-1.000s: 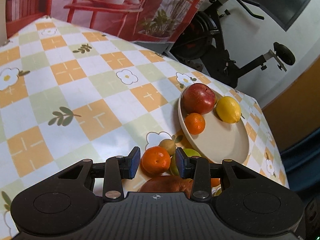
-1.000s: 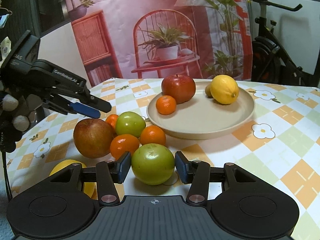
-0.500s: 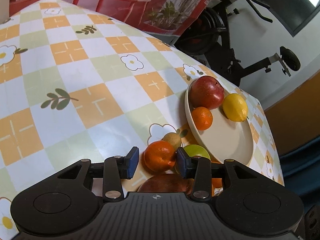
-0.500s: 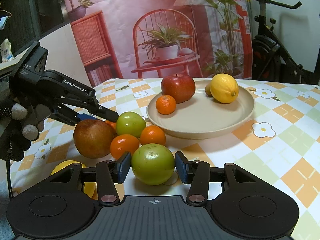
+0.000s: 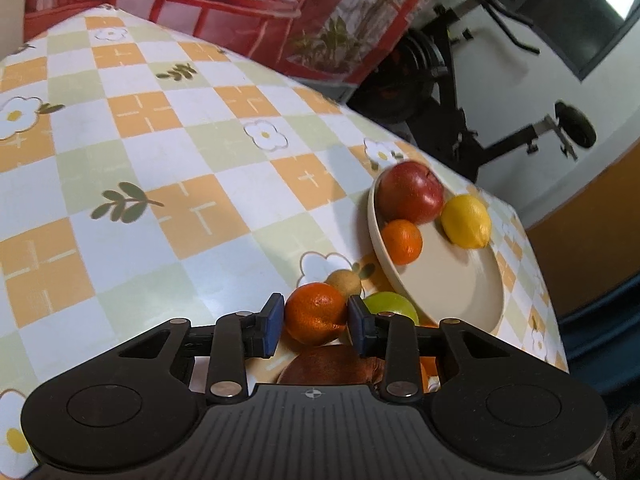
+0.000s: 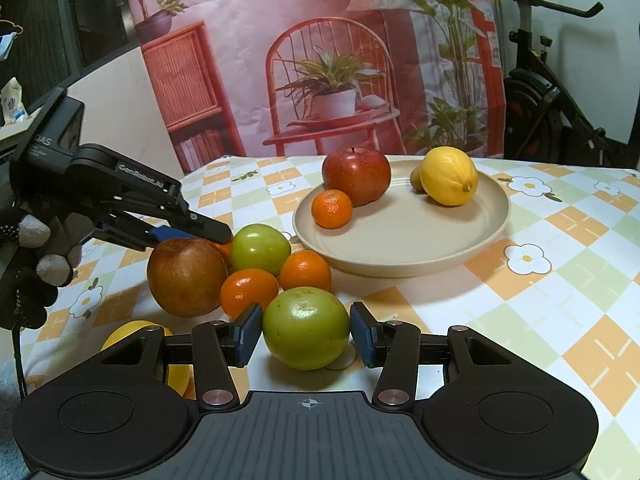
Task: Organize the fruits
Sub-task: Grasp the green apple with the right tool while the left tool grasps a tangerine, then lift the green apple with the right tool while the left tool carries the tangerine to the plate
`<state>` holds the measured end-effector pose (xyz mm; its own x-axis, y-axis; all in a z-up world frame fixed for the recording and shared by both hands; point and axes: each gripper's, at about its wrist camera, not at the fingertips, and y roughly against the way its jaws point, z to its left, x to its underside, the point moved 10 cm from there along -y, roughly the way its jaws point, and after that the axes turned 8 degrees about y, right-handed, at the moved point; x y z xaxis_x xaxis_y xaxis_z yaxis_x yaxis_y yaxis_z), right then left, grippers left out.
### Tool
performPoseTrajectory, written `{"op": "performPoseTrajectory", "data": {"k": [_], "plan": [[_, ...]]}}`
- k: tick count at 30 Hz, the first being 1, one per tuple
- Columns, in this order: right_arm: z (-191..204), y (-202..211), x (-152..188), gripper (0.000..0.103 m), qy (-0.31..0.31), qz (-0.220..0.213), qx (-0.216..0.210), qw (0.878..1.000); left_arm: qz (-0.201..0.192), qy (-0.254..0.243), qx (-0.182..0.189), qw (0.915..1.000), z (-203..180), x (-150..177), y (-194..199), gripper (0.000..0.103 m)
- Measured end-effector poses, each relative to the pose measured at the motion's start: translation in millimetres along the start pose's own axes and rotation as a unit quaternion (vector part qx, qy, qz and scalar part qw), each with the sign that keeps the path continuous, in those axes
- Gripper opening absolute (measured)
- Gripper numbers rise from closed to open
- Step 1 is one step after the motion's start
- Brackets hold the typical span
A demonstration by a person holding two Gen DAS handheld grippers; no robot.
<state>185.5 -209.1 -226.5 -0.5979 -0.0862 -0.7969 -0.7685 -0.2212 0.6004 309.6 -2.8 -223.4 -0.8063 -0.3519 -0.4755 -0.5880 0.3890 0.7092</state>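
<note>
Between the blue pads of the left gripper (image 5: 316,322) sits an orange (image 5: 317,313); the jaws have just been closing on it and now both pads touch its sides, so the grip is on the orange. Just beyond that gripper's right finger lies a green apple (image 5: 390,304), and past the orange a small brownish fruit (image 5: 344,282). Ahead and to the right stands the beige plate (image 5: 460,292), holding a red apple (image 5: 410,198), a small orange (image 5: 402,241) and a lemon (image 5: 466,221). Right below the left gripper lies a brownish-red apple (image 5: 332,366).

The right gripper (image 6: 306,334) straddles another green apple (image 6: 306,328) that rests on the table (image 6: 540,300); its jaws stand a little apart from the fruit, a thin gap showing on each side. Just beyond that apple lie two more oranges (image 6: 249,291), and the plate is farther ahead.
</note>
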Motion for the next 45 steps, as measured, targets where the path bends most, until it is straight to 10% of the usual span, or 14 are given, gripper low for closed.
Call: {"op": "performPoseTrajectory", "data": {"k": [24, 45], "plan": [[0, 5, -4, 0.044, 0.015, 0.000, 0.015, 1.000, -0.145, -0.067, -0.024, 0.9868, -30, 9, 88, 0.036], [12, 52, -109, 0.044, 0.048, -0.096, 0.015, 0.994, -0.222, -0.130, 0.008, 0.9664, -77, -18, 154, 0.036]]}}
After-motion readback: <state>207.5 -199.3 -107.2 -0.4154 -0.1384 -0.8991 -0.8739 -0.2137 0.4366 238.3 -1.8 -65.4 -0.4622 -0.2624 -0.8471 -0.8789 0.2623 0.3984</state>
